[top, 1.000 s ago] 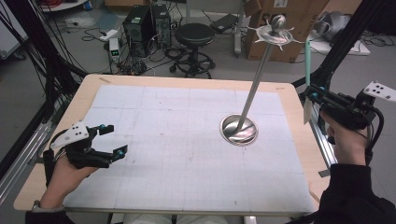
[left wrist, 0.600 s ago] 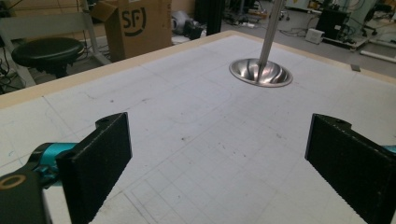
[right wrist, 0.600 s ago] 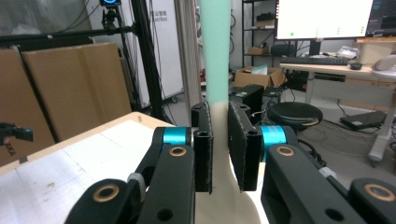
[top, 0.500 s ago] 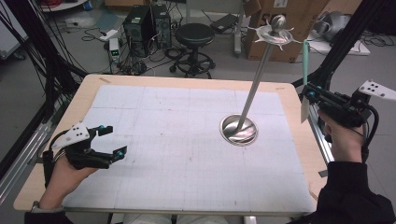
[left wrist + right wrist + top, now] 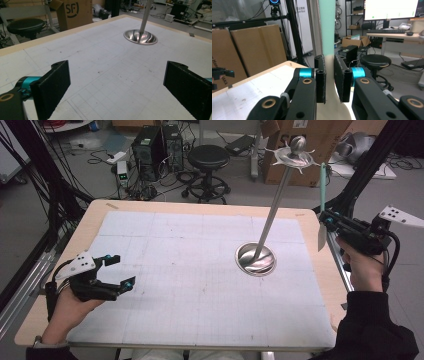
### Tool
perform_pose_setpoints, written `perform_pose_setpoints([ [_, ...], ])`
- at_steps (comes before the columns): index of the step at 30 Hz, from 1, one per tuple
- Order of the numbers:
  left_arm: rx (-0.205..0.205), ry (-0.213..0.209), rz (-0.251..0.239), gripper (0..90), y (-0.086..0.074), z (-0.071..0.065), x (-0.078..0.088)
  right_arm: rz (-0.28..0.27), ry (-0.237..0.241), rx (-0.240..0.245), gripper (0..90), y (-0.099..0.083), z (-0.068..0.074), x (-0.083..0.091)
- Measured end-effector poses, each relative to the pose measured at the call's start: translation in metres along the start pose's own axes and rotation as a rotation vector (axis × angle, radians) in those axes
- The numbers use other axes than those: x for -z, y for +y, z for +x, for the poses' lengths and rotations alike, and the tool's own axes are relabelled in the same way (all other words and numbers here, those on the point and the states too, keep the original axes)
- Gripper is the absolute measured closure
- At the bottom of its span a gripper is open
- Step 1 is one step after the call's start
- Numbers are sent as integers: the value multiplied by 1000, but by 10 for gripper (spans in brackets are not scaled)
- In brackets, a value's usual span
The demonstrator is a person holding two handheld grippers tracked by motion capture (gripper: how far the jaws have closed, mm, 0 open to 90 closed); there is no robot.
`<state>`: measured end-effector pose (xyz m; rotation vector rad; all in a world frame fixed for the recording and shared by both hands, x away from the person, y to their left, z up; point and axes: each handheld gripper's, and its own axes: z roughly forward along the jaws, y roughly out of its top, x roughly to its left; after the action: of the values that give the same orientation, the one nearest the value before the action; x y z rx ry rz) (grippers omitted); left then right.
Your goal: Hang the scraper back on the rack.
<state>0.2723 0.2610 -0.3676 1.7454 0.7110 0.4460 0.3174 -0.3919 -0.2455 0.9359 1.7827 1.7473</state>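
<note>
A metal stand has a round dish base [image 5: 256, 260] on the white gridded mat [image 5: 190, 270]. Its thin pole [image 5: 272, 210] leans up to a spiked top [image 5: 295, 154]. My right gripper [image 5: 325, 221] hovers over the table's right edge, shut on a slim utensil. The utensil's mint-green handle [image 5: 322, 180] points up and its cream blade [image 5: 321, 239] hangs down. In the right gripper view both jaws press on the utensil [image 5: 327, 30] near the colour change, with my right gripper [image 5: 329, 77] level. My left gripper [image 5: 124, 270] rests open at the near left, empty. The left gripper view looks past my left gripper [image 5: 117, 87] toward the dish base [image 5: 140, 37].
The mat covers most of the wooden table [image 5: 90, 220]. Beyond the far edge stand a black stool [image 5: 210, 157], computer towers [image 5: 155, 142] and cardboard boxes [image 5: 300, 170]. A black frame post [image 5: 362, 175] rises just behind my right hand.
My right gripper, still holding the utensil, has drifted slightly left toward the table. My left gripper has barely shifted and stays open.
</note>
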Motion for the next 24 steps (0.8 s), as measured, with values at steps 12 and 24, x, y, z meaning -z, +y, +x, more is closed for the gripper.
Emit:
perform_pose_setpoints([
  [12, 0, -1, 5, 76, 0, -1, -1, 16, 19, -2, 804, -4, 3, -10],
  [24, 2, 1, 5, 77, -1, 0, 0, 28, -7, 18, 783, -7, 7, -21],
])
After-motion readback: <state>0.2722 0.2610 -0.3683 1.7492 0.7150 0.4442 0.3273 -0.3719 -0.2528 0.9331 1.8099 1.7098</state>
